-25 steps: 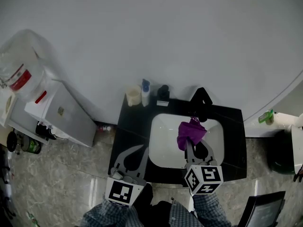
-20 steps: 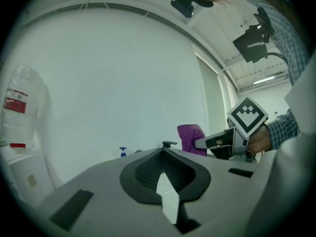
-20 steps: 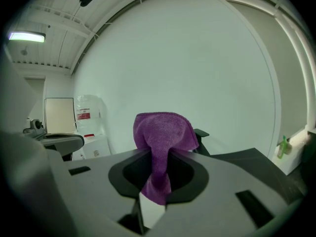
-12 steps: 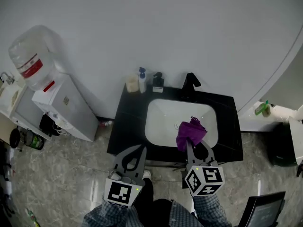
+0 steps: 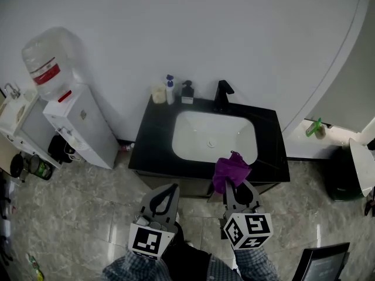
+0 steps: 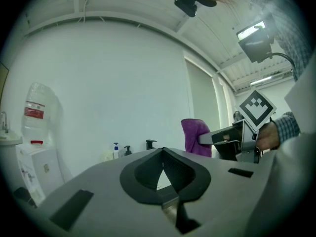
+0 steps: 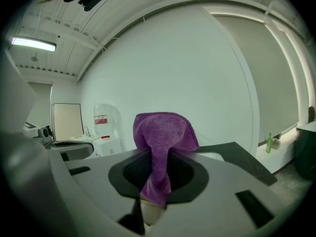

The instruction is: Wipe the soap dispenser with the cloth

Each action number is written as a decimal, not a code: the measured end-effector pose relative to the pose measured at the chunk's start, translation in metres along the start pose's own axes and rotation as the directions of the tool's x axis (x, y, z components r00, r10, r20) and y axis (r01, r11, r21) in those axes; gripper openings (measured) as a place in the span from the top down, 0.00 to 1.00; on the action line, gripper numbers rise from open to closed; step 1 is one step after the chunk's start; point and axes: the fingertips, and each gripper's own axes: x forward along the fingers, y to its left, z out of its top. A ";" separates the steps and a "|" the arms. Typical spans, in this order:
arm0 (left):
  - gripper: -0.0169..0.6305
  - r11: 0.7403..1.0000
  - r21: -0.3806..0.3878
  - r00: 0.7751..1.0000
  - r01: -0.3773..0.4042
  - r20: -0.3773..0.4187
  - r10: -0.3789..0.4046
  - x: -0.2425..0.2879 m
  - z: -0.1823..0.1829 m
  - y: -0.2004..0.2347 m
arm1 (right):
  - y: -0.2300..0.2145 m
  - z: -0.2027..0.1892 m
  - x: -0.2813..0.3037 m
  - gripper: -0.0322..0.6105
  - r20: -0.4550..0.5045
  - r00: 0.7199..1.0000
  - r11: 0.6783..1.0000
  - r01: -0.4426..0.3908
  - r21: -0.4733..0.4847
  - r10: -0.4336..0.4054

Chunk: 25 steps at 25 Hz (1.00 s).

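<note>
Head view shows the right gripper pinching the purple cloth, the left gripper closed and empty, and the soap dispenser far off, so I think reaching it comes next.

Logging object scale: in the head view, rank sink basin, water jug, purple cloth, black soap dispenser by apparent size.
1. sink basin
2. water jug
3. purple cloth, nearer the camera, so enlarged
4. black soap dispenser
</note>
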 end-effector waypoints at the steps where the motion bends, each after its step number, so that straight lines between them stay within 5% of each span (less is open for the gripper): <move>1: 0.97 1.000 0.005 1.000 0.006 0.005 -0.006 -0.004 0.004 -0.006 | 0.000 0.001 -0.007 0.83 0.002 1.000 1.000 0.000 0.001 0.000; 11: 0.97 0.999 0.030 0.999 0.032 0.034 -0.033 -0.024 0.030 -0.020 | 0.020 0.004 -0.036 0.83 0.026 1.000 1.000 -0.008 0.014 0.007; 25: 0.97 0.998 0.026 0.998 0.063 0.009 -0.063 -0.032 0.019 0.014 | 0.048 -0.002 -0.018 0.83 0.011 1.000 1.000 0.007 -0.015 -0.007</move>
